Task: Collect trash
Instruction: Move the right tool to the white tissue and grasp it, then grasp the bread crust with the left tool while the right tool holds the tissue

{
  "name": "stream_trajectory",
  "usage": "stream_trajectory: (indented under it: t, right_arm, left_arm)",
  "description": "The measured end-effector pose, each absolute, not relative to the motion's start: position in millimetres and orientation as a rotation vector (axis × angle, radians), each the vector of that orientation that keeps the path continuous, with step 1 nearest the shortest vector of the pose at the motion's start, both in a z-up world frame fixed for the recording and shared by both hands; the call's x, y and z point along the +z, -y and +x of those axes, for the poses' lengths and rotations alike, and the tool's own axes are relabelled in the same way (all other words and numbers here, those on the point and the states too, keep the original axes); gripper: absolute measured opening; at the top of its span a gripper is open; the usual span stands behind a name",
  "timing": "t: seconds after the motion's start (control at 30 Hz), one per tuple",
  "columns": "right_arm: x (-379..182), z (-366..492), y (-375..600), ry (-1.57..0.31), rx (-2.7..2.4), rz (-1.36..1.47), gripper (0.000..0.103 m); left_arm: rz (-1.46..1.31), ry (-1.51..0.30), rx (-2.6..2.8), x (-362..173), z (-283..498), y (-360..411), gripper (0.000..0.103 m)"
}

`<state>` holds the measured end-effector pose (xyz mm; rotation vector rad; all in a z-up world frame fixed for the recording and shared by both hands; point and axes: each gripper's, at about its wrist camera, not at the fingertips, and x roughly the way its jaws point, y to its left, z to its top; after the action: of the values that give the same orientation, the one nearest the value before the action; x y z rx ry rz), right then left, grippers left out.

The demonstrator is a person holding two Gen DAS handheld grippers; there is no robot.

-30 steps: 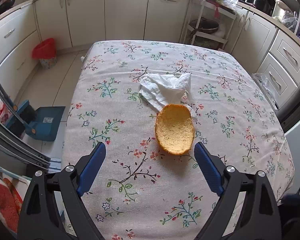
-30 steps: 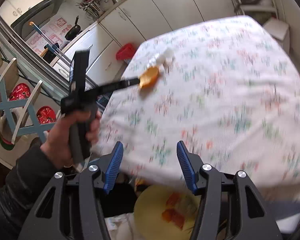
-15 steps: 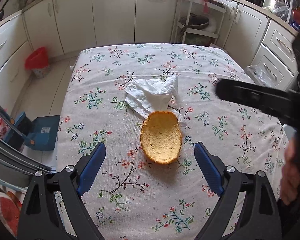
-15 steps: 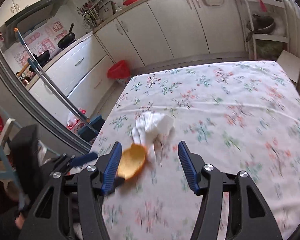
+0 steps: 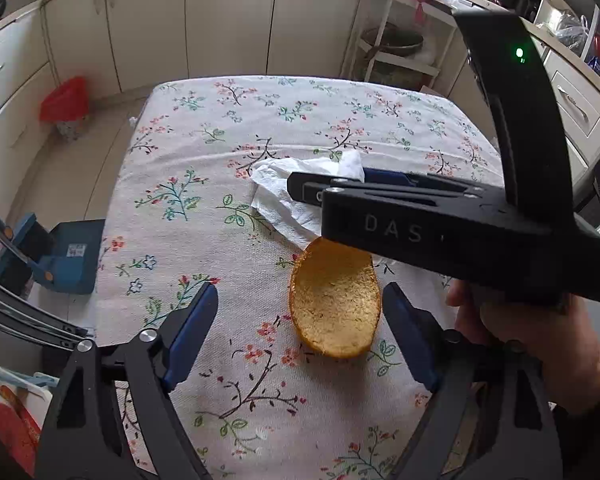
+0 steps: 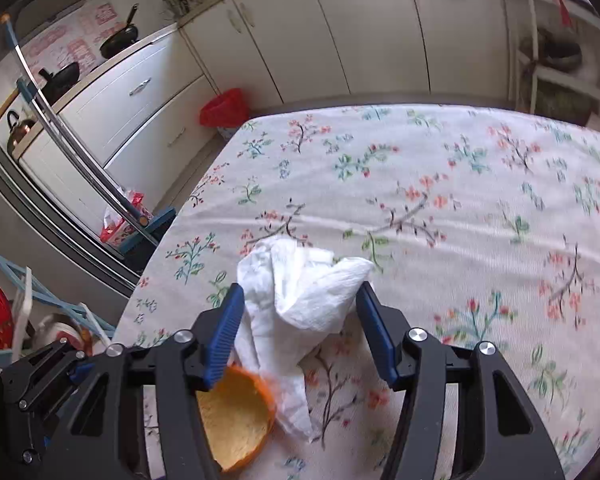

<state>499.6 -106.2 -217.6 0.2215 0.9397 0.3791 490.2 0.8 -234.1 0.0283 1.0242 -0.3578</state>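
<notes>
On the surface point(image 5: 204, 148), covered by a flowered cloth, two pieces of trash lie touching each other: a crumpled white tissue point(image 6: 300, 292) and, just nearer the person, a hollow orange peel point(image 5: 334, 300) lying cup-side up. The right gripper point(image 6: 298, 332) straddles the tissue with its blue pads on either side, and its jaws are closing; the left pad looks to be at the paper's edge, the right one not clearly pressing yet, so nothing is held. The left gripper point(image 5: 300, 332) hangs wide over the peel, its jaws also closing, with the peel between the pads but untouched. To take the tissue well, the right gripper should probably sink until the pads bracket the thickest bunched part, then pinch firmly, since loose paper slips and a thin fold may tear away. Its left finger sits right above the peel's rim, so a straight lift seems wiser than a drag. The left gripper should close across the peel's narrow width, low on its rim.
</notes>
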Motion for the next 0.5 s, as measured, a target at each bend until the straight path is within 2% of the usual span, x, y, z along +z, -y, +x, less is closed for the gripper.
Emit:
stream_trajectory:
  t: [0.07, 0.1, 0.23, 0.33, 0.37, 0.4, 0.5]
  right_arm:
    - [-218.0, 502.1, 107.7, -0.948, 0.393, 0.208, 0.019]
    - [-218.5, 503.5, 110.5, -0.958, 0.399, 0.215, 0.017]
    - [-212.7, 497.2, 121.4, -0.961, 0.399, 0.214, 0.013]
    - [-206.8, 487.8, 135.5, -0.959, 0.394, 0.204, 0.013]
    - [-206.9, 488.7, 139.3, -0.96, 0.391, 0.206, 0.013]
    - [-205.1, 485.8, 146.6, -0.961, 0.386, 0.211, 0.013]
    - [-203.9, 479.4, 164.5, -0.985, 0.384, 0.234, 0.013]
  left_arm:
    - [0.024, -1.032, -0.37, -238.6, 494.9, 1.9, 0.073]
    - [0.021, -1.037, -0.371, -240.2, 496.5, 2.9, 0.07]
    - [0.028, -1.038, -0.367, -244.4, 502.1, 8.3, 0.067]
    - [0.019, -1.03, -0.382, -244.5, 501.3, 10.2, 0.056]
    - [0.014, -1.031, -0.386, -243.7, 501.1, 10.3, 0.047]
    - [0.007, -1.034, -0.391, -243.5, 500.9, 10.1, 0.033]
    - [-0.03, -1.052, -0.423, -244.7, 498.4, 9.7, 0.011]
